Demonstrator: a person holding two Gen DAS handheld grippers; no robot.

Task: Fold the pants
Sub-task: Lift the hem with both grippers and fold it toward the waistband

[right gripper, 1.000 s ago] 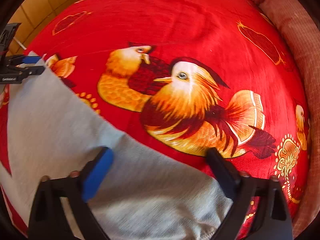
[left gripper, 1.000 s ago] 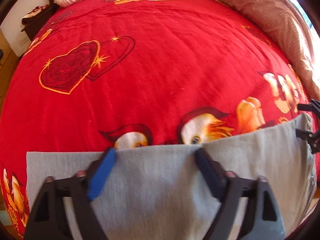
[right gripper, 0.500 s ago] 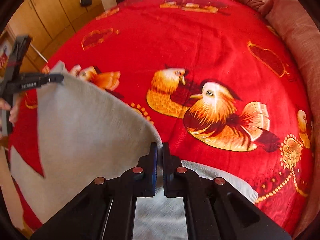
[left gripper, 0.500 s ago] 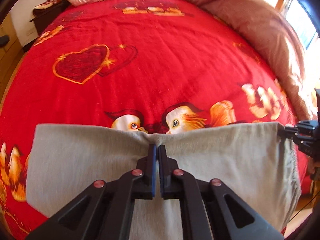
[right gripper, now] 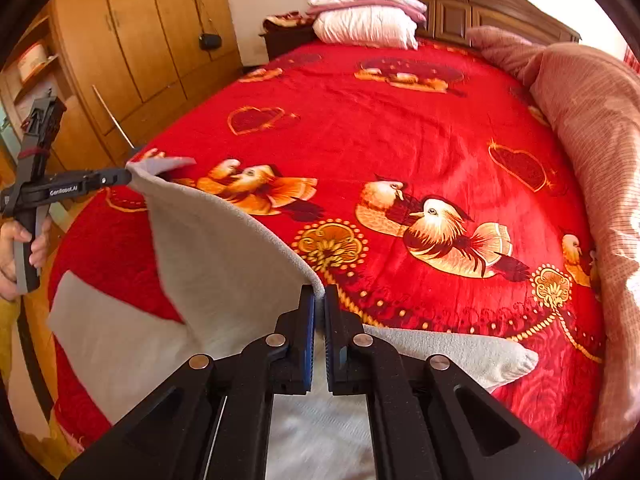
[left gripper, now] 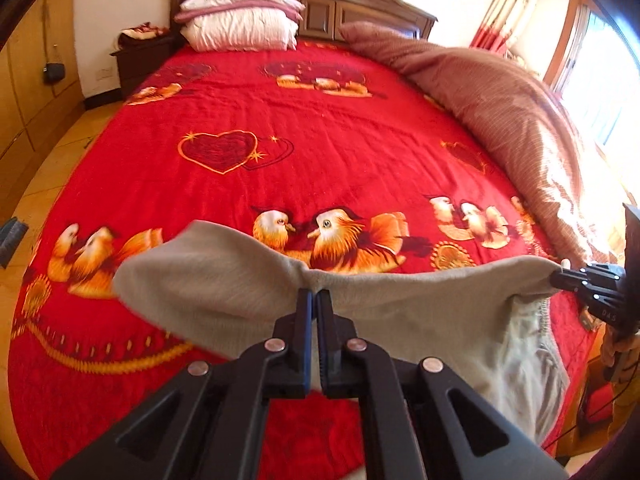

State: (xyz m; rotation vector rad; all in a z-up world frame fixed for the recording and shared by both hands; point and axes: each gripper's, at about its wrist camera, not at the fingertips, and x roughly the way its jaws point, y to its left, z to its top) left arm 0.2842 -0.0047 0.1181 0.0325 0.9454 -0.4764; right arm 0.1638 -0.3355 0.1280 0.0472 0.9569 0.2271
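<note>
The left black two-finger gripper (left gripper: 314,294) is clamped on the top edge of the soft grey fabric pants (left gripper: 420,320); the right gripper (right gripper: 319,292) pinches the same edge farther along; the pants hang lifted between them, over the red bird-patterned bedspread (left gripper: 320,128).

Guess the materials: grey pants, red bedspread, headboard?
Grey pants: soft knit, probably cotton jersey or fleece; matte, drapes limply, with a gathered elastic waistband. Red bedspread: plush, velvety blanket, likely polyester fleece; fuzzy nap with printed ducks and hearts. Headboard: dark varnished wood by the look of it, panelled with a slight sheen.
</note>
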